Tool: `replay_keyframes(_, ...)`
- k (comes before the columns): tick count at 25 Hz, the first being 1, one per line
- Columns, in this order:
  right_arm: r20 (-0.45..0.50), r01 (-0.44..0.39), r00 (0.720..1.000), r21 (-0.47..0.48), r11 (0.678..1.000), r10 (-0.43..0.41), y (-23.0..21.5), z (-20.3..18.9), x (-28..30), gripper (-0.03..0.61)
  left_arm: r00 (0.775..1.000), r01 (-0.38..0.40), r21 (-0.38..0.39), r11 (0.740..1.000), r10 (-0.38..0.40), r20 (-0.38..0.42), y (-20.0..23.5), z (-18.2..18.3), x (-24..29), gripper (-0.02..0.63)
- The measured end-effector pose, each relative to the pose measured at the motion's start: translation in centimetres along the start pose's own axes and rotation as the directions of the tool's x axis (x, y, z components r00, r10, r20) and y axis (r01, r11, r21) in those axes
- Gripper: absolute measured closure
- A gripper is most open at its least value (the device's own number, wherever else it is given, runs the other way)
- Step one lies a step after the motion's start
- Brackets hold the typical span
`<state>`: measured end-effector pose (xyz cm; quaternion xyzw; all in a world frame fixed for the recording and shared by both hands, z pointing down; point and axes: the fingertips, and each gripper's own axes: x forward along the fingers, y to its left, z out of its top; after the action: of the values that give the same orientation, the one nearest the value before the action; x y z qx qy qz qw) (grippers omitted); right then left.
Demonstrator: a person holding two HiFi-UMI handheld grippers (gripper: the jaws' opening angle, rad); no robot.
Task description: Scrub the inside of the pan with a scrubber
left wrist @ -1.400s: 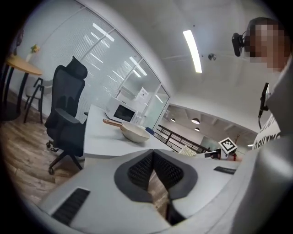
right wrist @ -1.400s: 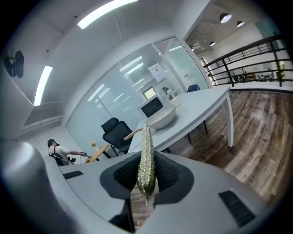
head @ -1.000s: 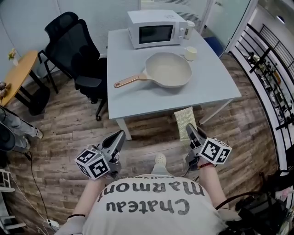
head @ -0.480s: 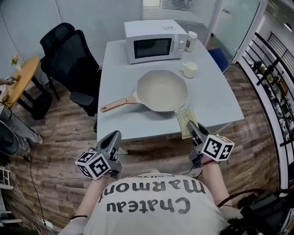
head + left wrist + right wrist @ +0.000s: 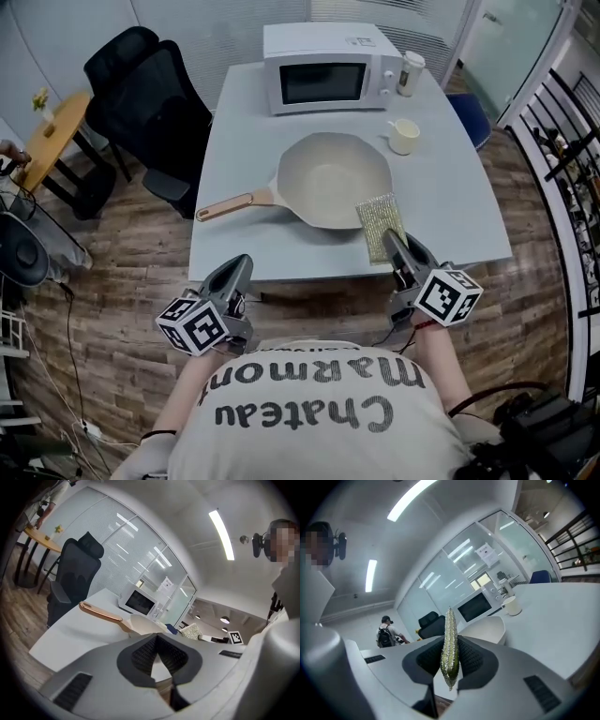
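The right tool (image 5: 394, 246) is clamped on the yellow-green scrubber (image 5: 380, 223); the right gripper view shows the scrubber (image 5: 450, 641) edge-on and upright, pinched between both pads of the right tool (image 5: 450, 663). A second ago the scrubber hung over the wooden floor (image 5: 112, 281) below the counter (image 5: 459, 211). Now it lies over the counter's near part, overlapping the lower right rim of the cream pan (image 5: 328, 178) in the head view; whether it touches cannot be told.

The left tool (image 5: 241, 265) is shut with nothing in it, its pads meeting at the tips (image 5: 156, 640), and it sits at the counter's near edge, lower left of the pan.

The pan sits at the counter's middle, larger and lower in the frame than before, with the microwave (image 5: 328, 70) above it and a cup (image 5: 405, 136) to its upper right.
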<state>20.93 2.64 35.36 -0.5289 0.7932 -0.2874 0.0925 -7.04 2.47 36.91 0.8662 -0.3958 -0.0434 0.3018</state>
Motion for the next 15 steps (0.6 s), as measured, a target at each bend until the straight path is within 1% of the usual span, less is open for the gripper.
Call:
replay_keyframes(1,0.0,-0.032,0.999,-0.007,0.999,0.032,0.5,0.2,0.2,0.511,1.0,-0.011,-0.005,1.0,0.011,-0.002,0.1,0.0,0.1,0.611)
replay_keyframes(3,-0.023,-0.073,0.997,-0.074,0.995,0.071,1.3,0.0,0.6,0.511,1.0,-0.023,-0.018,1.0,0.023,-0.011,0.1,0.0,0.3,0.611)
replay_keyframes(4,-0.039,-0.082,0.996,-0.13,0.988,0.078,1.5,-0.3,0.8,0.511,1.0,-0.024,-0.018,1.0,0.023,-0.018,0.0,0.0,0.5,0.611)
replay_keyframes(6,-0.077,-0.085,0.995,-0.249,0.965,0.068,1.8,-1.3,1.1,0.511,0.999,-0.026,-0.002,1.0,0.026,-0.034,-0.2,-0.1,0.6,0.611)
replay_keyframes(8,-0.119,-0.101,0.991,-0.321,0.942,0.065,2.3,-2.5,1.2,0.511,0.998,-0.034,0.012,0.999,0.035,-0.047,-0.3,-0.2,0.6,0.611)
replay_keyframes(9,-0.141,-0.119,0.987,-0.332,0.936,0.075,2.6,-3.1,1.2,0.511,0.998,-0.038,0.014,0.999,0.038,-0.052,-0.2,-0.2,0.5,0.611)
replay_keyframes(11,-0.189,-0.17,0.976,-0.325,0.93,0.113,3.2,-4.2,1.4,0.511,0.997,-0.043,0.013,0.999,0.043,-0.067,-0.1,-0.5,0.5,0.611)
replay_keyframes(13,-0.227,-0.227,0.96,-0.294,0.928,0.162,3.7,-4.8,1.8,0.511,0.994,-0.047,0.01,0.999,0.047,-0.098,0.2,-1.1,0.7,0.594)
replay_keyframes(15,-0.235,-0.267,0.95,-0.256,0.929,0.208,4.2,-4.7,2.3,0.511,0.989,-0.049,0.006,0.999,0.05,-0.14,0.5,-1.9,0.9,0.592)
